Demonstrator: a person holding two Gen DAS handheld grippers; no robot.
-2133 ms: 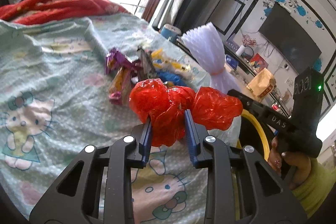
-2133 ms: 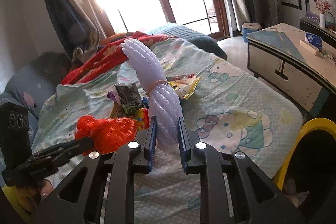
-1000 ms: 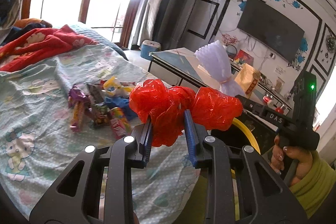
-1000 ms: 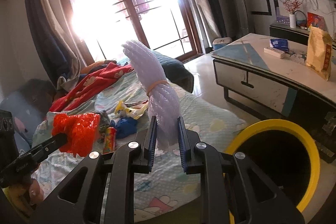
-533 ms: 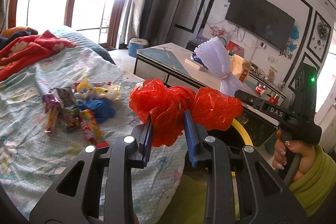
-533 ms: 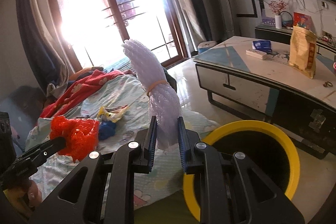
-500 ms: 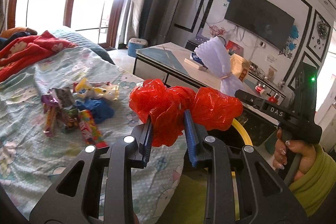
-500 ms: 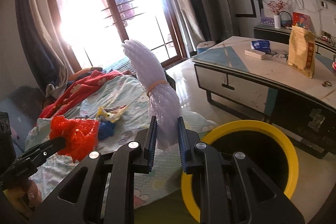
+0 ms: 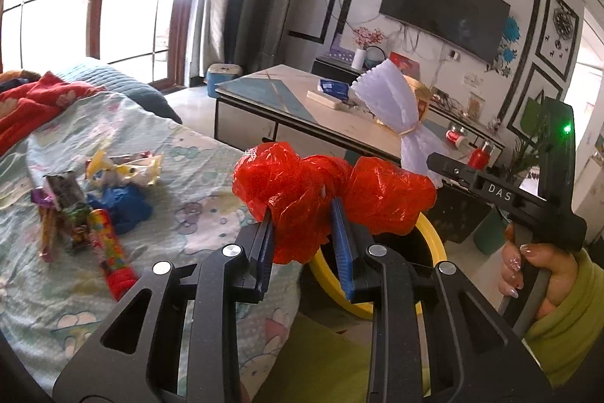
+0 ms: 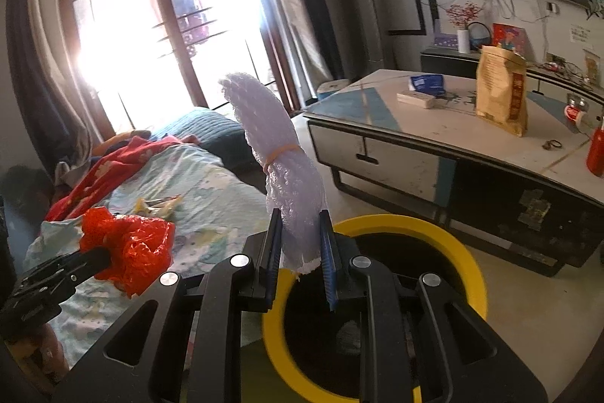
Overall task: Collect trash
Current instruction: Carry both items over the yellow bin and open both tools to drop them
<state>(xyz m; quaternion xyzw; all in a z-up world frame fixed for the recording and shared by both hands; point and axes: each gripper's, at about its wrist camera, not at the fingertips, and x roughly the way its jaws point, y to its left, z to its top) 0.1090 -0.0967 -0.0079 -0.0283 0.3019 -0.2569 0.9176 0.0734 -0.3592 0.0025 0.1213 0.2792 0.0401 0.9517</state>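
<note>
My left gripper point(image 9: 304, 218) is shut on a crumpled red plastic bag point(image 9: 328, 195), held in the air past the bed's edge; the bag also shows in the right wrist view point(image 10: 128, 248). My right gripper point(image 10: 300, 233) is shut on a white foam net bundle point(image 10: 279, 157) tied with a rubber band, held above the yellow-rimmed black trash bin point(image 10: 468, 274). The bundle also shows in the left wrist view point(image 9: 396, 108), where the bin's yellow rim point(image 9: 434, 240) lies just behind the red bag. Several snack wrappers point(image 9: 87, 206) lie on the bed.
The bed has a light cartoon-print sheet point(image 9: 196, 184) and a red blanket point(image 9: 26, 104). A low cabinet point(image 10: 453, 153) with a yellow bag point(image 10: 500, 93) and small items stands behind the bin. A window is at the back, a TV on the wall.
Both grippers have swung from over the bed toward the bin, still holding their items. The bin now lies right below the right gripper, and the wrappers have slid to the left.
</note>
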